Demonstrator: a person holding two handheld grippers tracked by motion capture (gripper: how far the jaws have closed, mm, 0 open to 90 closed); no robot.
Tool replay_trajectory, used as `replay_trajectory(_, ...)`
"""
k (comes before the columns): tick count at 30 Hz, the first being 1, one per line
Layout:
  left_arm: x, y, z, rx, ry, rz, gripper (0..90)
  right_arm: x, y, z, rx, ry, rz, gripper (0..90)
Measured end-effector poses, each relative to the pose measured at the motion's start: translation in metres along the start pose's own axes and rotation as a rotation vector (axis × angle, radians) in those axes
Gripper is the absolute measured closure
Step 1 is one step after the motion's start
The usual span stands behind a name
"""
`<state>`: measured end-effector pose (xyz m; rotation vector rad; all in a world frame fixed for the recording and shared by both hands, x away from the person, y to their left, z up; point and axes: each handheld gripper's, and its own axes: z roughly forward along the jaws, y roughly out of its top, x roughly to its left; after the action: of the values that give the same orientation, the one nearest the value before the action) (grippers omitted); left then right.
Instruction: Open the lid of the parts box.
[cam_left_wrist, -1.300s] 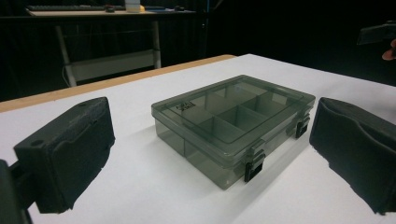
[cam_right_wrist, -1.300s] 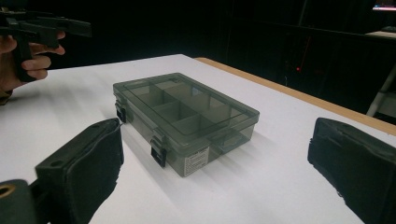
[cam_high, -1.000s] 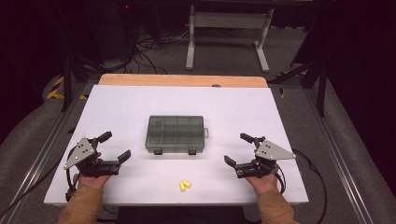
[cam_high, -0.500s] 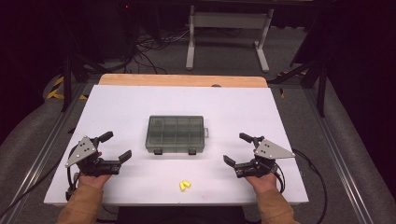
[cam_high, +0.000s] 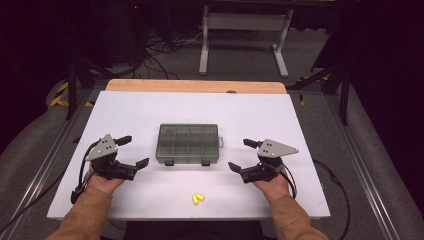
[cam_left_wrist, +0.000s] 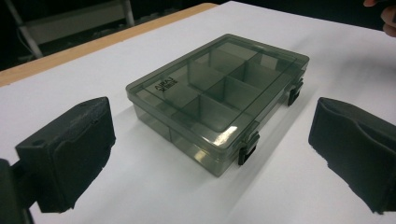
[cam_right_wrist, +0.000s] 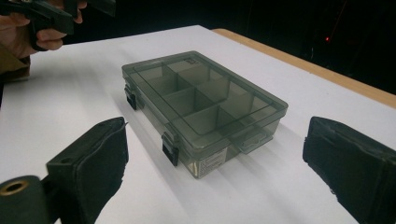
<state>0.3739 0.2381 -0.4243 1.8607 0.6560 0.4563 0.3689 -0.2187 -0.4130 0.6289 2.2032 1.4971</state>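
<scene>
While the compartment box (cam_high: 188, 144) sits latched at frame centre, left gripper (cam_high: 131, 152) and right gripper (cam_high: 245, 154) flank it, jaws spread, empty. Against earlier frames, nothing shifted; approach seemingly not begun. Yellow pieces (cam_high: 198, 198) lie lower centre.

Compartment box (cam_high: 188, 144) mid-table (cam_high: 300, 115), small pieces (cam_high: 198, 199) before it, near edge.

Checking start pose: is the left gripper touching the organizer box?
Apart. High view shows bare table between left gripper and organizer box.
</scene>
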Motion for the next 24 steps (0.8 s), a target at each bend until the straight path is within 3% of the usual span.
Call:
replay_trajectory(6,0.006,0.009,0.009,0.033,-0.018,-0.005,1.7,-0.002,0.008,0.011,0.036,0.022,0.008,8.1)
replay_trajectory(13,0.013,0.010,0.023,0.058,-0.037,-0.047,2.6,-0.003,0.014,0.027,0.085,0.052,0.020,10.9)
replay_trajectory(24,0.018,0.005,0.036,0.040,-0.026,-0.082,4.5,-0.006,0.011,0.048,0.078,0.070,0.064,13.0)
